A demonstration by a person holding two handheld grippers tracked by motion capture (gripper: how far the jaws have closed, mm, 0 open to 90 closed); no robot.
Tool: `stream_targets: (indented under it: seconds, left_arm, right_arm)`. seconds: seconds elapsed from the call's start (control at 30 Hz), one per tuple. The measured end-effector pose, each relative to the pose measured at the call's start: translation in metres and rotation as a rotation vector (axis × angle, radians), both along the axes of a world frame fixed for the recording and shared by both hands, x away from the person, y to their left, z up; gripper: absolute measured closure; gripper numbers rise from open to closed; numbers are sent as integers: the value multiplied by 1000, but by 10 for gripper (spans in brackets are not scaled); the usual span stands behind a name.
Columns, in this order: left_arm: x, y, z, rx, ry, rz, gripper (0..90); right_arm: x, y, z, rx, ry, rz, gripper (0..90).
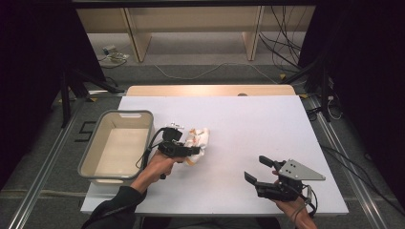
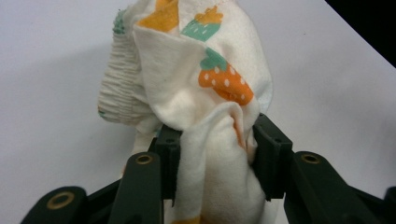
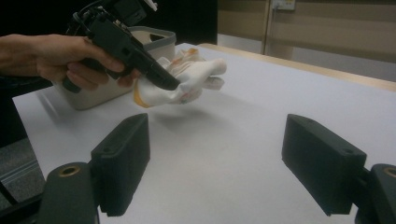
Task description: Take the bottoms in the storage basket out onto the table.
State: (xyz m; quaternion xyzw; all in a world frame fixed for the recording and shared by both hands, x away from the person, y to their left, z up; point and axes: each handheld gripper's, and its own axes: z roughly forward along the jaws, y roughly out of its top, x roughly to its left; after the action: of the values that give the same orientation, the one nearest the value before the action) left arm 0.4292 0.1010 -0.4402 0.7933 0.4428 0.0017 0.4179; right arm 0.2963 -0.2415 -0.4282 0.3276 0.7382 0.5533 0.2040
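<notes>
Left gripper [image 2: 212, 154] jaws clamp the bunched printed cloth [image 2: 201, 84] between them; right gripper [image 3: 215, 163] jaws spread apart.

Grey floor [image 1: 43, 143] with trailing cables [image 1: 286, 47], a wooden shelf unit [image 1: 191, 24] behind, dark surroundings.

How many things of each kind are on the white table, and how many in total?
Small white cloth garment printed with orange and green strawberries, held in the left tongs: 1
Grey rectangular plastic bin: 1
Total: 2
</notes>
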Motion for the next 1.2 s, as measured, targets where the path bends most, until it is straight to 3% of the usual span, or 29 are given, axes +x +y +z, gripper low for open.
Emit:
stream_targets:
  seconds: [0.73,0.93,1.2]
  left_arm:
    - [-1,-9,-12,46,32,-32,533]
    - [-1,-10,-12,54,41,-41,484]
    - [0,-11,-11,53,57,-47,335]
  right_arm:
    - [0,0,0,2,-1,1,246]
    - [0,0,0,0,-2,1,246]
    - [0,0,0,1,-5,3,247]
